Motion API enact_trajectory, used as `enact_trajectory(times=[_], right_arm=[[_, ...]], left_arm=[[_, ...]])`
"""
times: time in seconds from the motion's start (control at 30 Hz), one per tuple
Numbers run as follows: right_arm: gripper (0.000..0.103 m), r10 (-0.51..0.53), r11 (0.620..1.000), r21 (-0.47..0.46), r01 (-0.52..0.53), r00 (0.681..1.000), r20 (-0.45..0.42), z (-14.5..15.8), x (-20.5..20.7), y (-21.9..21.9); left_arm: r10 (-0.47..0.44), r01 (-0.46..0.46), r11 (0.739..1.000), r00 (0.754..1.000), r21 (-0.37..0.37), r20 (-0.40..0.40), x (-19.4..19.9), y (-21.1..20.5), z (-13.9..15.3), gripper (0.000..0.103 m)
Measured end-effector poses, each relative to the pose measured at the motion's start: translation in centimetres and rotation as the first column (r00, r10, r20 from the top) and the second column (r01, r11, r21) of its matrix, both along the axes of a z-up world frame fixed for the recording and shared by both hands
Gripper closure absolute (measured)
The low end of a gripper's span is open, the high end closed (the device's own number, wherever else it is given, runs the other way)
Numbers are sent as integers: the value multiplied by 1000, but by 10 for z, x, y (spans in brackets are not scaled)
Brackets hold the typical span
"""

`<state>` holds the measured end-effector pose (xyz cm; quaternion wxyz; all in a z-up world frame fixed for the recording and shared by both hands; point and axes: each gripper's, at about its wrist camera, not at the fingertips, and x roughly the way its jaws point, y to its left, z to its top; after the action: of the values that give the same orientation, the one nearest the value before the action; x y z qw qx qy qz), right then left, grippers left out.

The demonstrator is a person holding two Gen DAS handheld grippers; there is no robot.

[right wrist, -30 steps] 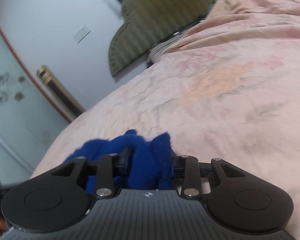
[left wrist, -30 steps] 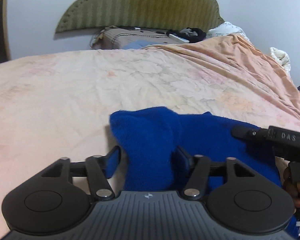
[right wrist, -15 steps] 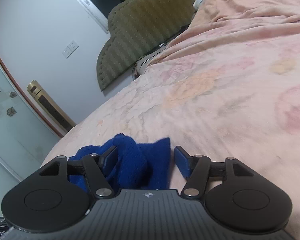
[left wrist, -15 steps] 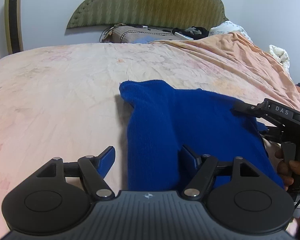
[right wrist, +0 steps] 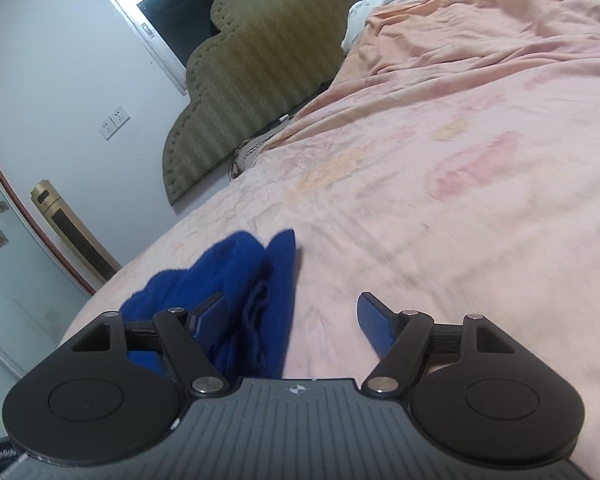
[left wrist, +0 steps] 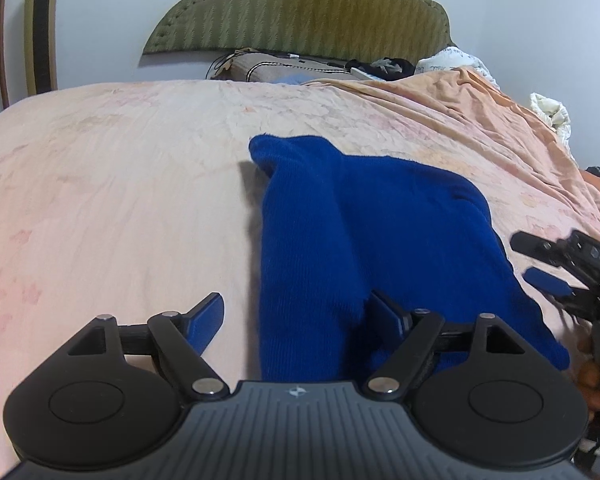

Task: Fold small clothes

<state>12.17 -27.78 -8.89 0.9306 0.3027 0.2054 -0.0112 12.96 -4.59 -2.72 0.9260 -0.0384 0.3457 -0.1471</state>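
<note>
Left wrist view: your left tongs stand spread apart, low over the bed, with nothing pinched between them.
Left fingers: your near-side blue pad sits over bare sheet; the other pad lies against the cloth's edge without clamping it.
Garment: the blue knit garment lies on the pink floral sheet, bunched into a thick fold that runs from between your left fingers away toward the headboard.
Garment position: near the bed's near edge, well apart from the head end.
Right tongs, seen from the left: your right tongs hover just beside the garment's right-hand edge, released, one blue pad showing.
Right wrist view: your right tongs are released and wide; one pad is over bare sheet, the other rests at the folded cloth, not gripping it.
Head end: a striped pillow and dark clutter lie below the headboard; a peach blanket is heaped along the far side.
Surroundings: a gold column stands by the wall, with a wall socket above it.
</note>
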Motion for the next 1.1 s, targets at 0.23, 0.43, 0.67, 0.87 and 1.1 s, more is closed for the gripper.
enact_trajectory(times=[0.23, 0.43, 0.67, 0.87, 1.1], right_arm=[[17, -16, 995, -94, 14, 1000, -24, 4, -42, 25], [11, -24, 985, -172, 13, 998, -65, 6, -64, 45], [6, -28, 971, -241, 7, 996, -87, 8, -84, 62], [3, -17, 965, -262, -9, 995, -96, 7, -99, 73], [0, -23, 945, -328, -25, 989, -143, 8, -108, 91]], left_arm=[[19, -19, 1000, 1000, 21, -7, -27, 3, -7, 21], [43, -44, 998, 999, 37, 26, -56, 11, -6, 21], [87, -88, 996, 995, 33, 46, -80, 26, -12, 13], [113, -120, 988, 991, 102, 70, -95, 25, -18, 10], [145, -155, 980, 986, 123, 86, -106, 26, -20, 9]])
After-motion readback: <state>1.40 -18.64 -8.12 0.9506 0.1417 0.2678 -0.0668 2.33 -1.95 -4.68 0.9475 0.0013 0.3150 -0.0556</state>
